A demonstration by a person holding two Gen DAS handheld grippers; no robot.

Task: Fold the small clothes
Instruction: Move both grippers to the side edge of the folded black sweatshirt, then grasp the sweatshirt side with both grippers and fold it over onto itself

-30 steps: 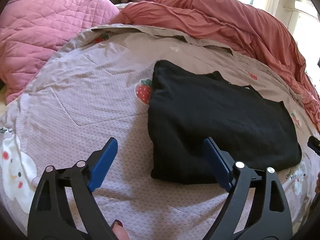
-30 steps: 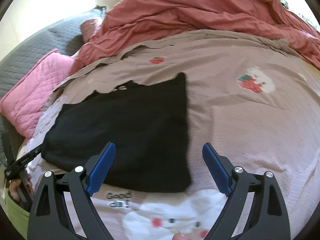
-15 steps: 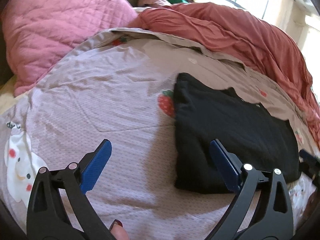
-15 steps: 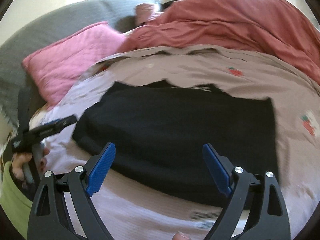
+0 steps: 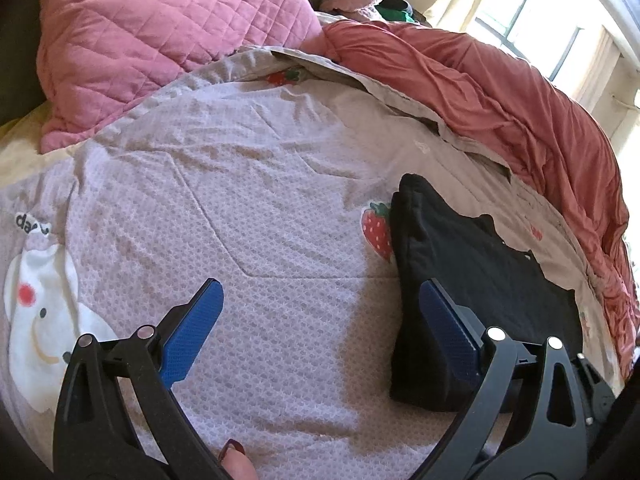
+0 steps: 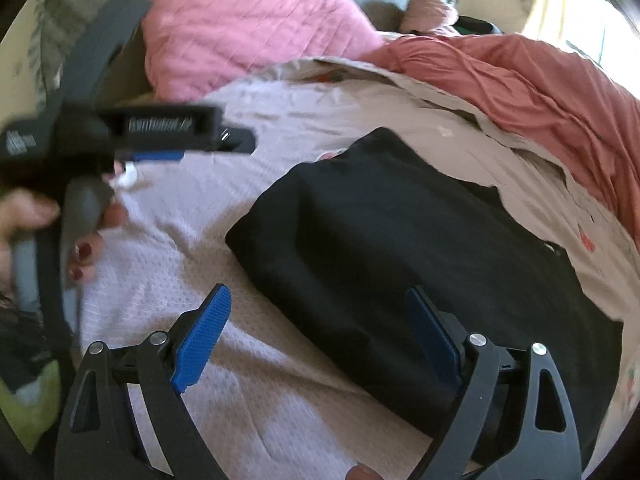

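Folded black garment [image 6: 400,248] lies on the bed [image 5: 260,220], under the right gripper [image 6: 320,336], off to the right of the left gripper [image 5: 320,328].

Right gripper: jaws wide, empty, straddling the garment's near edge; its right pad hangs over the cloth, left pad over bare bedspread. Garment's long axis runs away and rightward from it. Left gripper: jaws have just been opening, nothing between them, bare bedspread below; only its right finger overlaps the garment's short end. Right hand judged nearer for the next fold.
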